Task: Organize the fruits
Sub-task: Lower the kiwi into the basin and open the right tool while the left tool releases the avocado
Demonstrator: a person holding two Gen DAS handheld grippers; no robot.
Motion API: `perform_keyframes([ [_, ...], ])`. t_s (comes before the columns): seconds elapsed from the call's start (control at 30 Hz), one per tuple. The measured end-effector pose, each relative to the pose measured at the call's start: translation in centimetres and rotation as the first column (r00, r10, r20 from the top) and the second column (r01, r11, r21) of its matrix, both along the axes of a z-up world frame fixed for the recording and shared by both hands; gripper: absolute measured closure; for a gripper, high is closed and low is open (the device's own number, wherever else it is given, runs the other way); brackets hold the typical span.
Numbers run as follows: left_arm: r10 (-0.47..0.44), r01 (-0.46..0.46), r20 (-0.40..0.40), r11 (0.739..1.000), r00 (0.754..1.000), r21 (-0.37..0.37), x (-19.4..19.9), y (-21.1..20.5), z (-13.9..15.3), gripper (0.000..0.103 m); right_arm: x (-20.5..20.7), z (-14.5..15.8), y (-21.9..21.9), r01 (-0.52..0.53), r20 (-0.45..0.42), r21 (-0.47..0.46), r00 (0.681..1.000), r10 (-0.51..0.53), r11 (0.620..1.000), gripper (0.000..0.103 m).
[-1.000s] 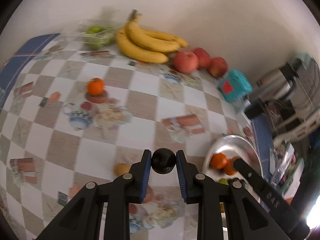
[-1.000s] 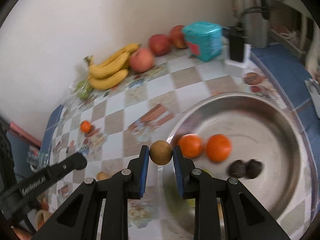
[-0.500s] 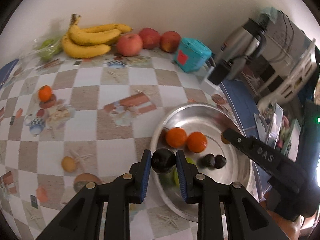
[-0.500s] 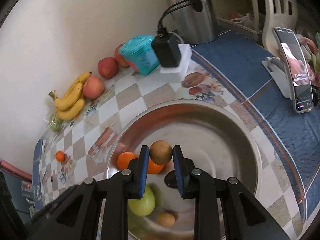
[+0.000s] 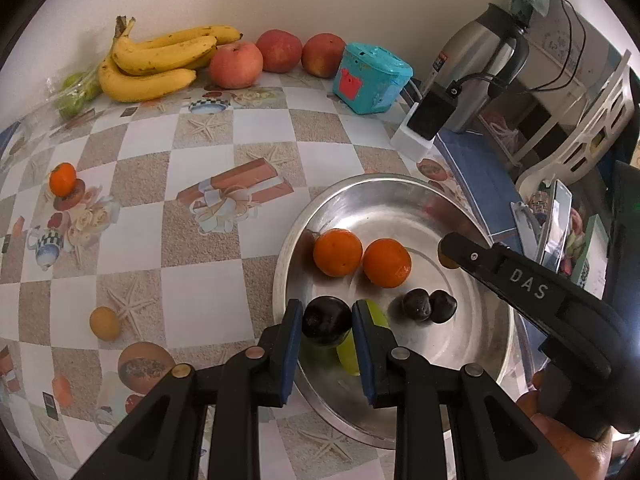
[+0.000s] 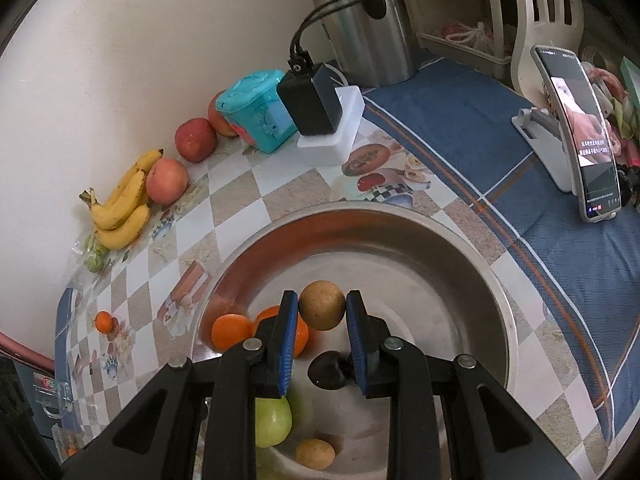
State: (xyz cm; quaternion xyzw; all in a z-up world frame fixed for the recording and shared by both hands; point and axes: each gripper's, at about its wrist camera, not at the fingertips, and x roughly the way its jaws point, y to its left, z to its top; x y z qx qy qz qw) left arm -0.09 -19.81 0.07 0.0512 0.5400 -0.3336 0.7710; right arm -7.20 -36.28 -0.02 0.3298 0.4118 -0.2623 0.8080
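My left gripper (image 5: 326, 322) is shut on a dark plum (image 5: 326, 321), held over the near left rim of the steel bowl (image 5: 472, 360). My right gripper (image 6: 322, 312) is shut on a small brown round fruit (image 6: 322, 311) above the middle of the steel bowl (image 6: 400, 256). Inside the bowl lie two oranges (image 5: 338, 252), two dark fruits (image 5: 430, 306), a green apple (image 6: 272, 422) and a small yellow-brown fruit (image 6: 315, 454). Bananas (image 5: 160, 60) and three red apples (image 5: 236, 65) line the wall.
A small orange (image 5: 63, 179) and a yellow-brown fruit (image 5: 105, 323) lie loose on the checked tablecloth to the left. A teal box (image 5: 372, 78), a charger block (image 5: 424, 120) and a steel kettle (image 5: 476, 68) stand at the back right. A phone on a stand (image 6: 576, 132) stands on blue cloth.
Both grippers have swung from over the tablecloth to above the bowl, each keeping its fruit. The bowl now fills far more of the right wrist view.
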Motion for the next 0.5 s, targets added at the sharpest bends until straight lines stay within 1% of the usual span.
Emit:
perform_keyframes([
  [0.3,-0.017,0.017,0.008,1.0,1.0,0.022,-0.1,-0.5,-0.3,0.075,0.5,-1.1,0.2,-0.011,-0.045,-0.002,0.999,0.011,1.0,0.077],
  [0.5,-0.013,0.012,0.012,1.0,1.0,0.029,-0.1,-0.5,-0.3,0.075,0.4,-1.4,0.2,-0.008,-0.049,0.012,0.999,0.009,1.0,0.077],
])
